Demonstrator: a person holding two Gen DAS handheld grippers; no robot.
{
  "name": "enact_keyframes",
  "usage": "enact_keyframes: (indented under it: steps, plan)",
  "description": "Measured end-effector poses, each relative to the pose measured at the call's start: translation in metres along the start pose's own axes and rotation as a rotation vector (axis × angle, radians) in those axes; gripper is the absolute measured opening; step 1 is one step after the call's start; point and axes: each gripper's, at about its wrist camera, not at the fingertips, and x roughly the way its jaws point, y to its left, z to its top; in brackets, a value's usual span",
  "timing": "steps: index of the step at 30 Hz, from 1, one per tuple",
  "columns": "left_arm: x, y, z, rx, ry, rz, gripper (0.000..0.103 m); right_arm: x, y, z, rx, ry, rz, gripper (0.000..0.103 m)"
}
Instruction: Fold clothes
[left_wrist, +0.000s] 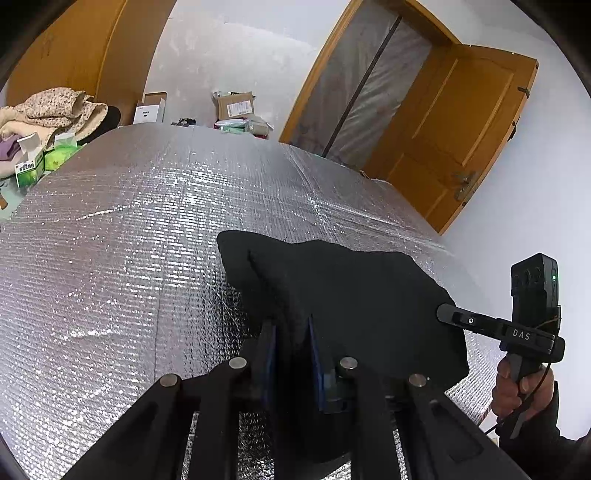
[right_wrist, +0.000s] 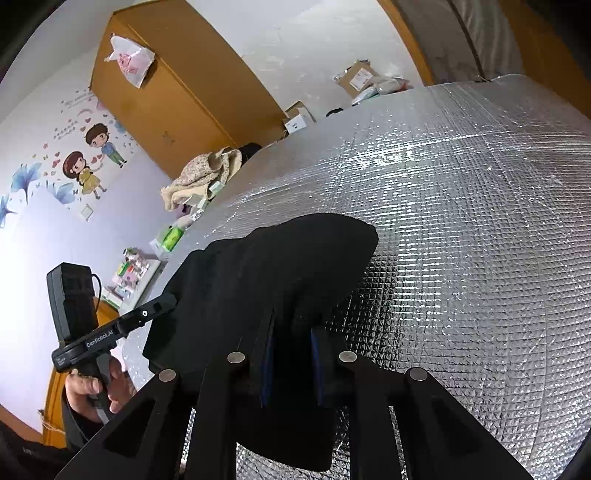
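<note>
A black garment (left_wrist: 343, 291) lies bunched on the silver quilted foil mat (left_wrist: 129, 229), its near edge lifted off the surface. My left gripper (left_wrist: 291, 332) is shut on the near left part of the cloth, which fills the gap between the blue pads. In the left wrist view the right gripper (left_wrist: 448, 313) reaches in from the right and bites the garment's right edge. In the right wrist view the black garment (right_wrist: 280, 266) hangs from my right gripper (right_wrist: 293, 332), shut on a fold of it. The left gripper (right_wrist: 168, 301) grips its left edge there.
A heap of beige and floral clothes (left_wrist: 48, 110) and green boxes (left_wrist: 31, 168) lie at the mat's far left. Cardboard parcels (left_wrist: 236, 105) sit beyond the far edge. A wooden door (left_wrist: 454, 129) stands open at the right, a wooden wardrobe (right_wrist: 177, 88) at the back.
</note>
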Motion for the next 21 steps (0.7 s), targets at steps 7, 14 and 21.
enact_keyframes:
  steps: [7,14,21]
  plan:
    - [-0.002,0.003,0.024,0.036,-0.045,0.032,0.017,0.010,0.015,0.021,-0.046,-0.017,-0.004,0.017]
    - [-0.003,0.021,0.061,0.052,-0.096,0.065,0.017,0.034,0.032,0.055,-0.077,-0.027,0.017,0.017]
    - [0.013,0.047,0.101,0.077,-0.097,0.105,0.017,0.076,0.047,0.096,-0.102,-0.024,0.025,0.017]
